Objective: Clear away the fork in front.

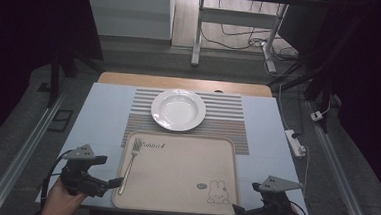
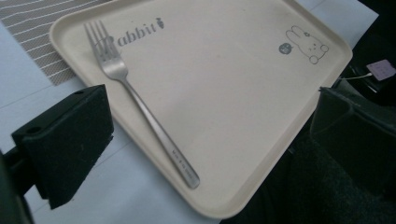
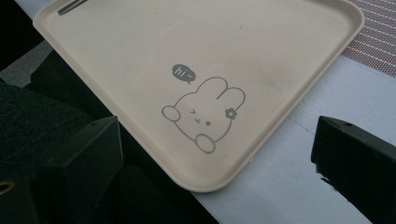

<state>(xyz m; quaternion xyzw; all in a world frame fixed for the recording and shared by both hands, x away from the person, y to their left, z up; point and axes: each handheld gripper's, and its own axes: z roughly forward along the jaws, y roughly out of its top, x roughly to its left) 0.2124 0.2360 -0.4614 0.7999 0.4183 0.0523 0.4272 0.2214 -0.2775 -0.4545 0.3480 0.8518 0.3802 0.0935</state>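
A silver fork [image 1: 130,163] lies along the left side of a beige rabbit-print tray [image 1: 184,172] at the table's near edge. A white empty plate [image 1: 178,109] sits beyond the tray on a striped placemat [image 1: 227,121]. My left gripper [image 1: 107,172] hovers just off the tray's near left corner, open, with nothing between its jaws. In the left gripper view [image 2: 208,100] the fork [image 2: 140,107] lies on the tray [image 2: 233,93] ahead of the jaws. My right gripper [image 1: 248,198] stands open beside the tray's near right corner. The right gripper view [image 3: 217,130] looks over the rabbit print on the tray [image 3: 140,46].
A pale blue cloth [image 1: 103,112] covers the table around the placemat. A white power strip [image 1: 295,142] lies off the table's right edge. A desk frame [image 1: 198,33] stands on the floor beyond the table.
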